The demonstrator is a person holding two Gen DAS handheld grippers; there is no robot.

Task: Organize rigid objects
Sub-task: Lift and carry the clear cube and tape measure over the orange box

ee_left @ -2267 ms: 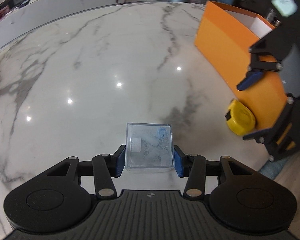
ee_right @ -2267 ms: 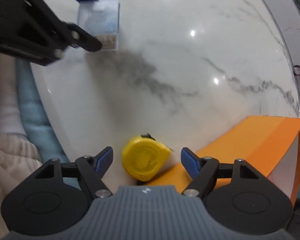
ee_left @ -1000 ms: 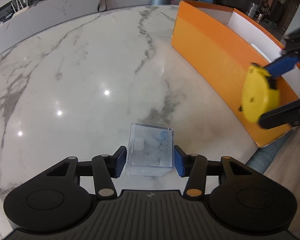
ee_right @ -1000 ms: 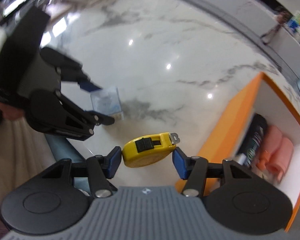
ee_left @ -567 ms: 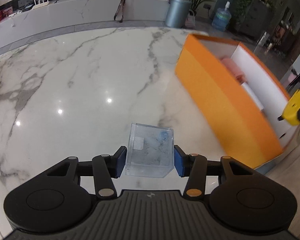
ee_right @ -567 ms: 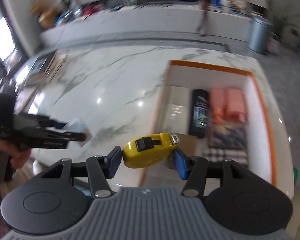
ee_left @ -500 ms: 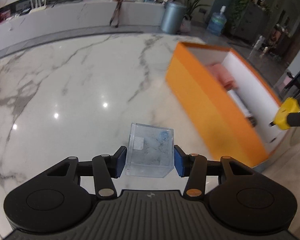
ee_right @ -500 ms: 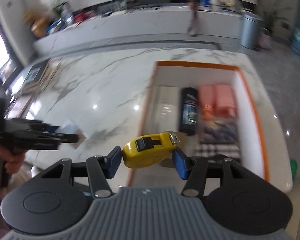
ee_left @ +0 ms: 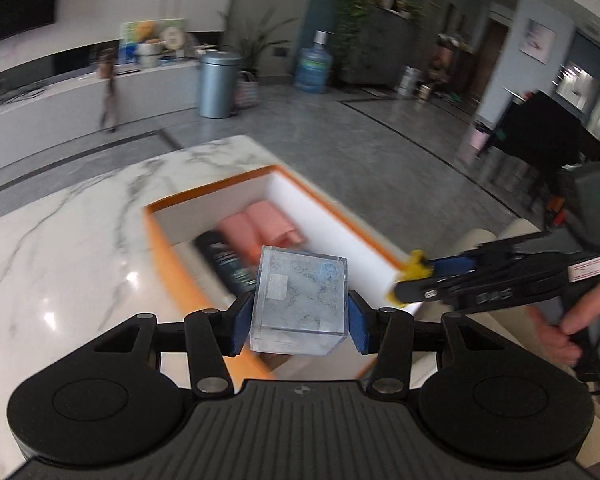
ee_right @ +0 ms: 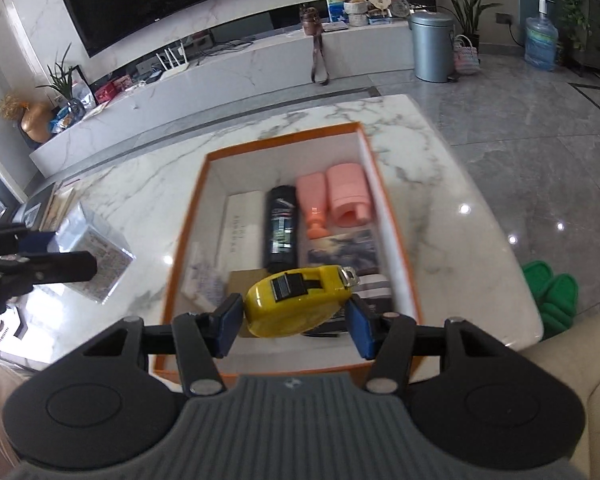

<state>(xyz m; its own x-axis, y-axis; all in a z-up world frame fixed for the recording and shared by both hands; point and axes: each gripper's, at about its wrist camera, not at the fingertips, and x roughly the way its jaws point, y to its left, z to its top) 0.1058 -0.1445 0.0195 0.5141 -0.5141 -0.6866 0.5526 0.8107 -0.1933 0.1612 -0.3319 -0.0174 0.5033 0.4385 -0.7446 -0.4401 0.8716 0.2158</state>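
Note:
My left gripper (ee_left: 298, 322) is shut on a clear plastic cube (ee_left: 300, 300), held in the air over the near left wall of the orange box (ee_left: 168, 240). In the right wrist view that cube (ee_right: 96, 256) hangs left of the box. My right gripper (ee_right: 294, 324) is shut on a yellow tape measure (ee_right: 300, 300), above the near end of the orange box (ee_right: 184, 240). From the left wrist view the tape measure (ee_left: 414, 266) shows at the box's right wall, with a hand (ee_left: 572, 320) on the gripper's handle.
The box holds two pink items (ee_right: 336, 200), a black bottle (ee_right: 282, 224), a white carton (ee_right: 240, 228) and patterned flat things (ee_right: 344, 252). It stands on a white marble table (ee_right: 440, 220). A beige sofa (ee_right: 572, 368) lies near right; green slippers (ee_right: 552, 296) sit on the floor.
Both grippers rose from the table with their loads and swung toward the orange box. The right one rolled level and now hangs over the box's near end; the cube is beside it.

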